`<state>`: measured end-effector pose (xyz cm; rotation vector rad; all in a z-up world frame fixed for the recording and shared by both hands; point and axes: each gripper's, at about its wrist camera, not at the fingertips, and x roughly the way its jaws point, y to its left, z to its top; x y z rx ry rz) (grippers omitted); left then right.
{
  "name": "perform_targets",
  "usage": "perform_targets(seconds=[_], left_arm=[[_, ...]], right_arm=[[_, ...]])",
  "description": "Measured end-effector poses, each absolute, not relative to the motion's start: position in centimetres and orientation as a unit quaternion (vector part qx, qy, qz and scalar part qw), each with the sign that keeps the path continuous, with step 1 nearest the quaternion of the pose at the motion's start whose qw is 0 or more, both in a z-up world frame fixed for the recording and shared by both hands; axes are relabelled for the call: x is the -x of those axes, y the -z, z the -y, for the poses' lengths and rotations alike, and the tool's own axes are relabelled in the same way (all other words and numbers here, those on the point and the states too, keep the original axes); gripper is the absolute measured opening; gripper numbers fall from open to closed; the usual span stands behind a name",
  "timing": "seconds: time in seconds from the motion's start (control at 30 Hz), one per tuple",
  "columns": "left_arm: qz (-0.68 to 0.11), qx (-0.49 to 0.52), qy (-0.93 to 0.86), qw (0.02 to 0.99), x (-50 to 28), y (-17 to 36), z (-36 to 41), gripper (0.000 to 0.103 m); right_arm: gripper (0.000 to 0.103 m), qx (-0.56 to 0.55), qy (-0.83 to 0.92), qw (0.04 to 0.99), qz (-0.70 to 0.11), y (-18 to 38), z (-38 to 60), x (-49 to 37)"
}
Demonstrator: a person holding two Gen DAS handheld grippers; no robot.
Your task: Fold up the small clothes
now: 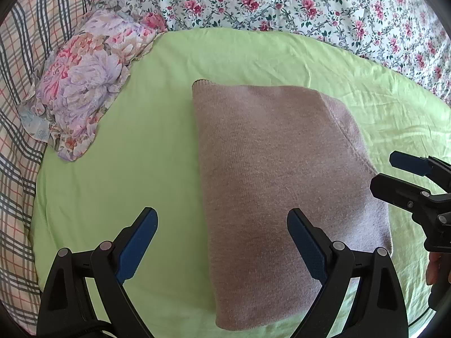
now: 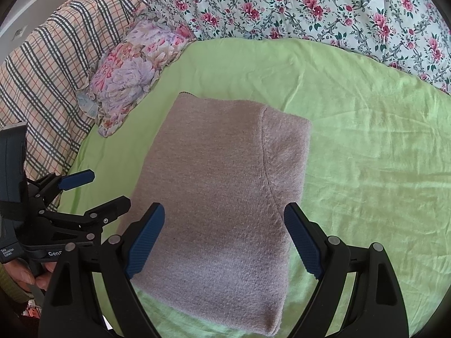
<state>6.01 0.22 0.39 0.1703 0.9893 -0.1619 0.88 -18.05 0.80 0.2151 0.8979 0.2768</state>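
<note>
A folded mauve knitted garment (image 1: 282, 186) lies flat on the light green sheet (image 1: 135, 140); it also shows in the right wrist view (image 2: 220, 202). My left gripper (image 1: 222, 225) is open and empty, held above the garment's near left edge. My right gripper (image 2: 224, 219) is open and empty, held above the garment's near end. Each gripper shows in the other's view: the right one (image 1: 391, 171) at the garment's right side, the left one (image 2: 110, 188) at its left side.
A floral pillow (image 1: 84, 81) lies at the left of the green sheet. A plaid blanket (image 1: 19, 112) lies beyond it at the far left. A white quilt with red flowers (image 1: 310, 2) runs along the back.
</note>
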Motion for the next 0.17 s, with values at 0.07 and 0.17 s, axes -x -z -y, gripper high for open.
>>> perform_targets(seconds=[0.07, 0.17], left_arm=[[-0.474, -0.082, 0.076, 0.874, -6.0, -0.44, -0.29, 0.094], [-0.474, -0.083, 0.074, 0.873, -5.97, -0.47, -0.29, 0.094]], right_arm=[[0.087, -0.105, -0.132, 0.886, -0.431, -0.77, 18.13, -0.82], [0.087, -0.106, -0.133, 0.886, -0.431, -0.7, 18.18, -0.85]])
